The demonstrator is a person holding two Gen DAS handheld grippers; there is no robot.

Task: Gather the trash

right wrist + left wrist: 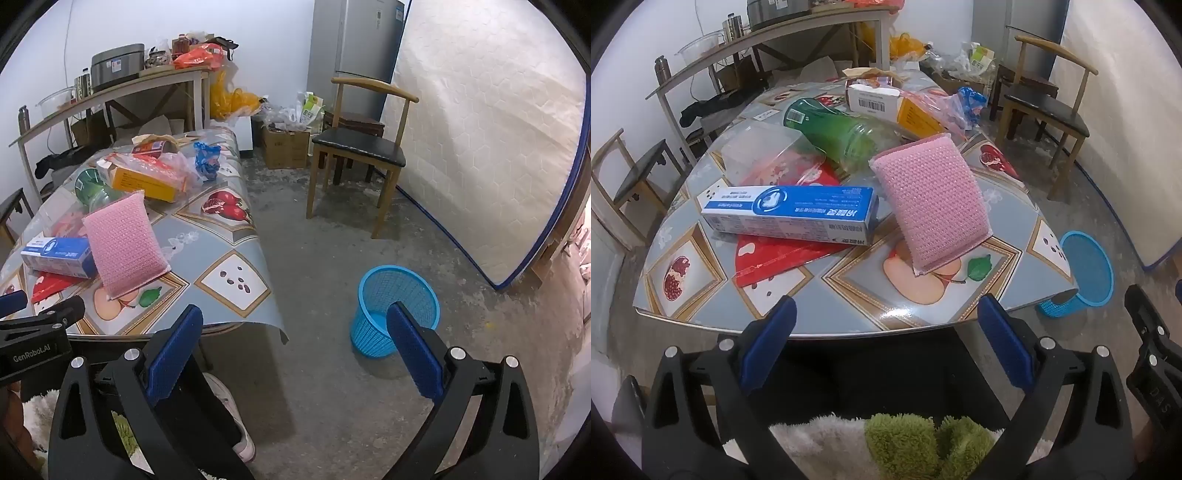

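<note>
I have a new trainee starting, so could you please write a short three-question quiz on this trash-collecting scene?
1. True or false: both tongs are holding something.
2. What leans on the blue and white box? A) pink sponge B) green bottle C) orange box
3. Where does the blue basket stand?

Key:
1. False. The left tongs and right tongs are open and empty.
2. A, the pink sponge.
3. On the floor, beside the table.

Home room: fridge [356,37], dining table [229,236].
</note>
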